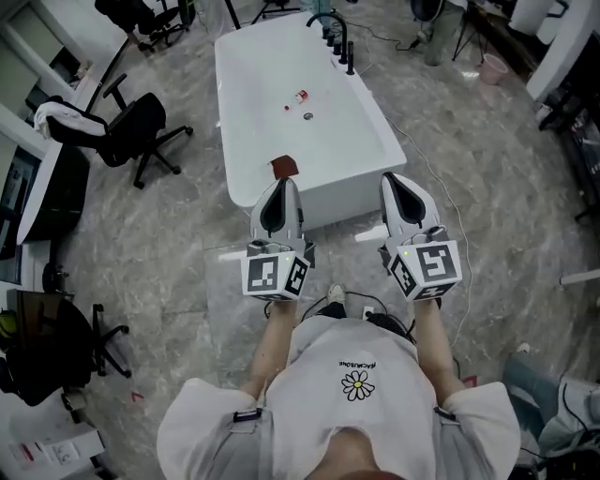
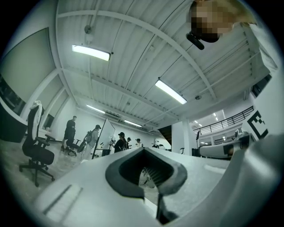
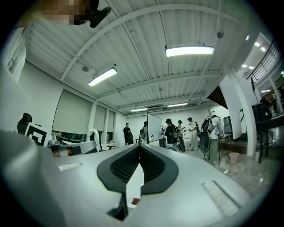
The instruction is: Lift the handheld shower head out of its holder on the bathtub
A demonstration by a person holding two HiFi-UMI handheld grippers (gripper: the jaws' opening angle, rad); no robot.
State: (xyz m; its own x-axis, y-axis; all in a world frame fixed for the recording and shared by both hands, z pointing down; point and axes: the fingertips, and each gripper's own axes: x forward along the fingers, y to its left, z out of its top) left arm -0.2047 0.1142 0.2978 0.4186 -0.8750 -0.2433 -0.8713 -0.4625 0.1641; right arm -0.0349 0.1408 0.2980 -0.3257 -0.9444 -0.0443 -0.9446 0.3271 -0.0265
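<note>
Head view: white bathtub [image 1: 375, 141] set lengthwise on a grey marbled floor [image 1: 187, 225], near end just beyond both grippers. Black tap set [image 1: 330, 28] mounted on the far right stretch of the rim. Shower head [image 1: 350, 56] seated upright in its holder at the near end of that set, well apart from both grippers; too small for finer detail. Inside the tub: drain [image 1: 307, 116] on the bottom, small red-and-white item [image 1: 299, 97] just beyond it. Dark red patch [image 1: 284, 167] on the near rim, kind not determinable.

Left gripper [image 1: 280, 184] held low before the torso, pointed at the near end of the tub, marker cube toward the body. In the left gripper view, left gripper [image 2: 143, 149] with jaws pressed together at the tips, only a thin slit between the dark pads, nothing pinched. Right gripper [image 1: 397, 178] level with it, near the tub's near right corner. Same finding in the right gripper view, right gripper [image 3: 139, 145]: tips together, a sliver of white visible through the slit, nothing gripped.

Surroundings: black office chair [image 1: 131, 131] left of the tub, white cloth [image 1: 56, 119] over its back. Pink bucket [image 1: 491, 67] at upper right. White cable [image 1: 441, 197] trailing on the floor right of the tub. Several people and a whiteboard [image 3: 154, 127] far off in the gripper views.
</note>
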